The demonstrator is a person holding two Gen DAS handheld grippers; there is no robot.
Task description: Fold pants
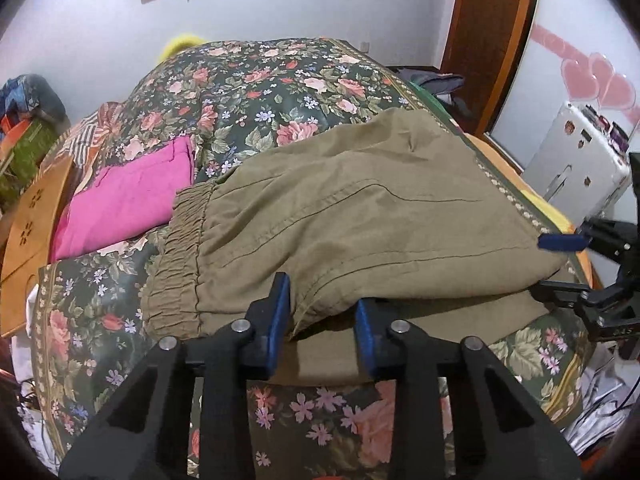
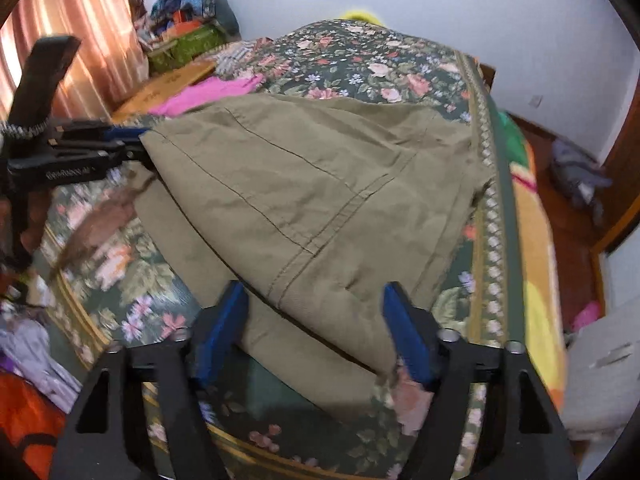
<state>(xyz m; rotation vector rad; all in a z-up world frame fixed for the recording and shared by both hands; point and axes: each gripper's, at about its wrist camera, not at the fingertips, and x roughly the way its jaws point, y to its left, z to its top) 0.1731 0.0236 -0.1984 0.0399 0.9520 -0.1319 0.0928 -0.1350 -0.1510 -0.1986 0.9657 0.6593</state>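
While 1 olive pants [image 1: 340, 216] lay folded ahead, left gripper [image 1: 322, 322] & right gripper [image 2: 316, 328] both sat w/ jaws apart; 1 pink cloth [image 1: 128, 196] beyond.

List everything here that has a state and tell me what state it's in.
Olive pants: folded over, lying on the bed.
Pink garment: folded flat, beside the pants.
Left gripper: open, at the pants' near edge.
Right gripper: open, fabric between its fingers.
Floral bedspread: spread over the bed.

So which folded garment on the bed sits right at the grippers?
The olive pants, with the elastic waistband; the pink garment lies farther back, beside the wooden board.
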